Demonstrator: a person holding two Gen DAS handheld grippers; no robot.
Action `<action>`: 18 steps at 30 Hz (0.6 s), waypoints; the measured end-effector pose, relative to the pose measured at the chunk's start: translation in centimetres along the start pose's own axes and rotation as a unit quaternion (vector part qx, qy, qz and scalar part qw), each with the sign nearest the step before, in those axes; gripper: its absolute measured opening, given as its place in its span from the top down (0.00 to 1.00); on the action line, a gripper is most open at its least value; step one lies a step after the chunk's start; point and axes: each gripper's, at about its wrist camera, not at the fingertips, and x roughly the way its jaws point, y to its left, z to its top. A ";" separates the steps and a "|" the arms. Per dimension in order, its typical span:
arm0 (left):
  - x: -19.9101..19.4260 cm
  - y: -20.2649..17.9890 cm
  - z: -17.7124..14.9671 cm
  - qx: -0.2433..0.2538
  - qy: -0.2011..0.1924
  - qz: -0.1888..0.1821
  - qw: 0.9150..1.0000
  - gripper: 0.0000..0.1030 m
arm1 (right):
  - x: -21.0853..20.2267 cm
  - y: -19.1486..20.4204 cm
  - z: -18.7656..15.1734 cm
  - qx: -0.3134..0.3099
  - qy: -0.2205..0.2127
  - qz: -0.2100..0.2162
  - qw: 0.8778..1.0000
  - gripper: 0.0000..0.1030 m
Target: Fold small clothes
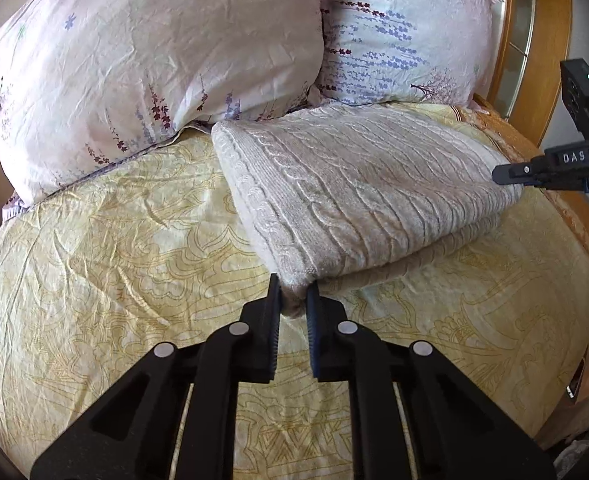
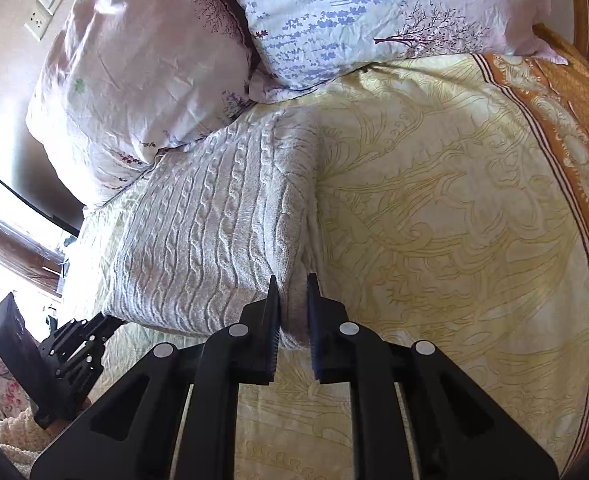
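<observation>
Left wrist, knit garment [image 1: 358, 188] corner pinched in left gripper [image 1: 294, 300]

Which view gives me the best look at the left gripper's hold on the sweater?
The left wrist view: the left gripper is shut on the sweater corner, seen up close. The right wrist view shows that gripper only small, side-on at the sweater's far edge.

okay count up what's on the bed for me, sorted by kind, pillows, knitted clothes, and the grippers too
Floral pink-and-lavender pillows: 2
Cream cable-knit folded garment: 1
Black two-finger grippers: 2, the left gripper and the right gripper, each shut on a near corner of the knit
Total: 5
</observation>
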 end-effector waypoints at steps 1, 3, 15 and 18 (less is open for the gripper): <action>0.1 0.2 -0.1 -0.006 0.005 -0.004 1.000 0.90 | 0.2 -0.2 -0.2 0.003 0.006 -0.004 1.000 0.88; 0.5 0.6 -0.5 -0.019 0.015 -0.011 1.000 0.90 | 0.9 -0.6 -0.7 0.014 0.018 -0.013 1.000 0.88; -2.4 0.0 -1.3 -0.027 0.000 -0.038 0.999 0.61 | -0.6 -0.6 -1.4 0.026 -0.022 -0.018 0.999 0.80; -6.3 0.4 0.1 -0.050 -0.070 -0.079 0.993 0.41 | -3.4 1.5 -1.7 -0.032 -0.097 -0.028 0.994 0.80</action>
